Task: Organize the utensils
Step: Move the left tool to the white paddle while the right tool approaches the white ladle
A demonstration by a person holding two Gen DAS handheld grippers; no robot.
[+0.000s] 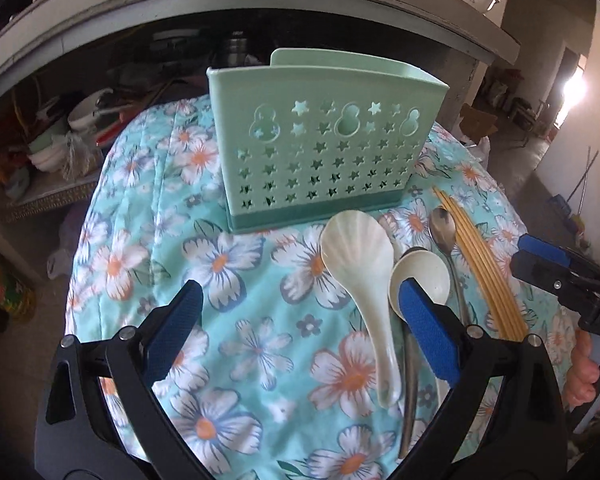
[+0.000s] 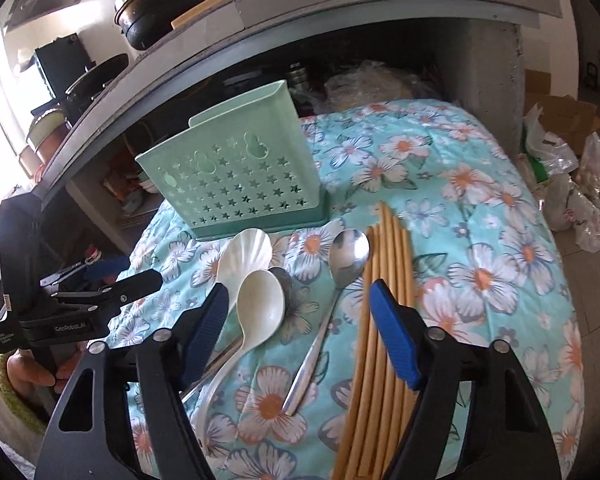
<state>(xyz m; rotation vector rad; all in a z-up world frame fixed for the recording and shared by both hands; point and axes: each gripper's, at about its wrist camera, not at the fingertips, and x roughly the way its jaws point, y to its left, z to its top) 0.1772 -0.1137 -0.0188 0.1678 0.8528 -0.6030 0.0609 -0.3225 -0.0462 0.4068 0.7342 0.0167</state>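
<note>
Both grippers hang wide open and hold nothing. The left gripper [image 1: 300,312] hovers over bare cloth [image 1: 228,264] beside the spoons; the right gripper [image 2: 300,312] straddles the steel spoon [image 2: 340,268] and the near ends of the chopsticks [image 2: 384,280].

All the utensils lie side by side on the cloth, handles toward the cameras. The shell spoon [image 1: 364,264] and the round spoon [image 1: 420,280] look light, rigid and glossy, likely melamine or ceramic, so slippery and perhaps chippable. Pinch each across its handle, just below the bowl. A darker spoon seems to lie under them, though it is mostly hidden.

The steel spoon is thin and slick; grip its narrow neck. The chopsticks are light, stiff and apt to roll or fan apart, so clamp the bundle mid-length.

Farthest stands the holder [image 1: 324,140], upright, touching nothing, seemingly empty.
</note>
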